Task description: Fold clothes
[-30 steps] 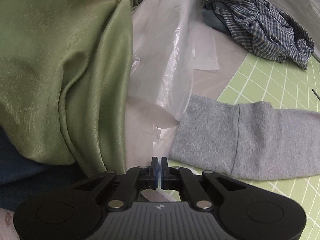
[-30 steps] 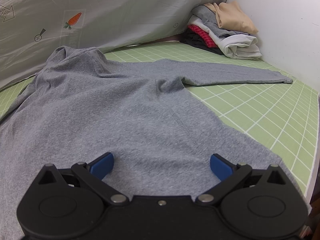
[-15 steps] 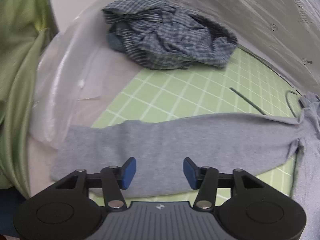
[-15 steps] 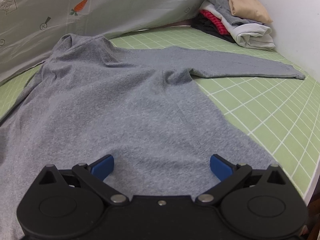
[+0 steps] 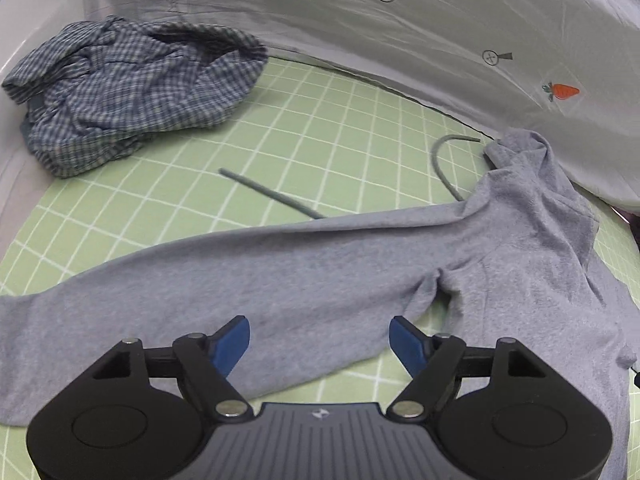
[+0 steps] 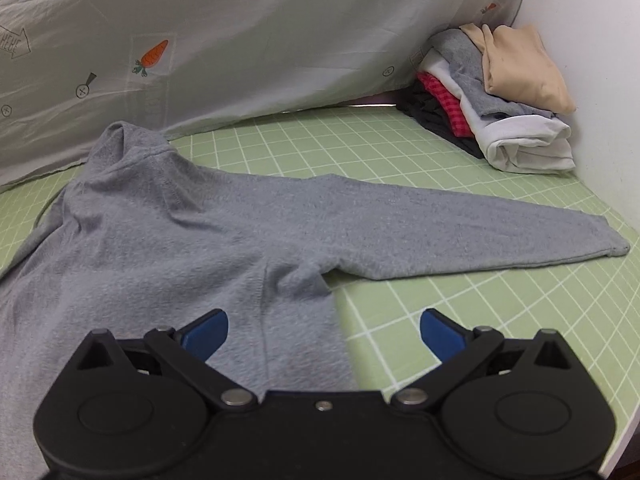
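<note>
Lying flat on the green grid mat (image 5: 328, 128), the grey sweater (image 5: 520, 264) points its collar at the printed sheet (image 5: 400, 32) behind, body running front to back. In the left wrist view one sleeve stretches leftward; the left gripper (image 5: 320, 340) hangs over it, its jaws just opened further, spread with nothing pinched. Only here appear the crumpled checked shirt (image 5: 120, 92) and a grey cord (image 5: 276, 196).

The right wrist view shows the other sleeve reaching right, the right gripper (image 6: 324, 332) spread over the sweater's side edge, and a folded pile (image 6: 492, 96) in the corner.
</note>
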Demonstrator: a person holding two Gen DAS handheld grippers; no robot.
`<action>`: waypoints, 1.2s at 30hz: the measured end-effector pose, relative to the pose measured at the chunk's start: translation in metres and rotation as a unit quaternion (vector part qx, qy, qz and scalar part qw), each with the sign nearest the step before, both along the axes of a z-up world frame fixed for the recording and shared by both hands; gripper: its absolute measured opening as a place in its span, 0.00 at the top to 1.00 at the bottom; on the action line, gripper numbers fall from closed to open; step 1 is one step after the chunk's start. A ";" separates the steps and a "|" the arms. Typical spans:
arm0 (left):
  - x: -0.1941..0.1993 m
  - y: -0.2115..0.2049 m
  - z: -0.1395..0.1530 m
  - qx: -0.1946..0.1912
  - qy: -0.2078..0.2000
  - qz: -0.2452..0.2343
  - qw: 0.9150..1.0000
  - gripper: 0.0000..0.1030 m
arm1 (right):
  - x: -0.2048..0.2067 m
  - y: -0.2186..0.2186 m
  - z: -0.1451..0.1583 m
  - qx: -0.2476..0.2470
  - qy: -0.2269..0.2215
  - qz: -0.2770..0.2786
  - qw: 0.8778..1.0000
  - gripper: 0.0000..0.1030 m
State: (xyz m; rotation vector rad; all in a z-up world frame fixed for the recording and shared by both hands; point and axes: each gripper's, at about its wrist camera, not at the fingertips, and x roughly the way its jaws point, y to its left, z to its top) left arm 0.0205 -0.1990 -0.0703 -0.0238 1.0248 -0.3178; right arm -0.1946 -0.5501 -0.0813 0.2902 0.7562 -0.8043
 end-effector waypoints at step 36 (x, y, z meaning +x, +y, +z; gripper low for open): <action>0.141 -0.129 -0.053 0.093 0.005 0.010 0.996 0.00 | 0.124 -0.157 -0.052 0.022 0.013 0.026 0.999 0.00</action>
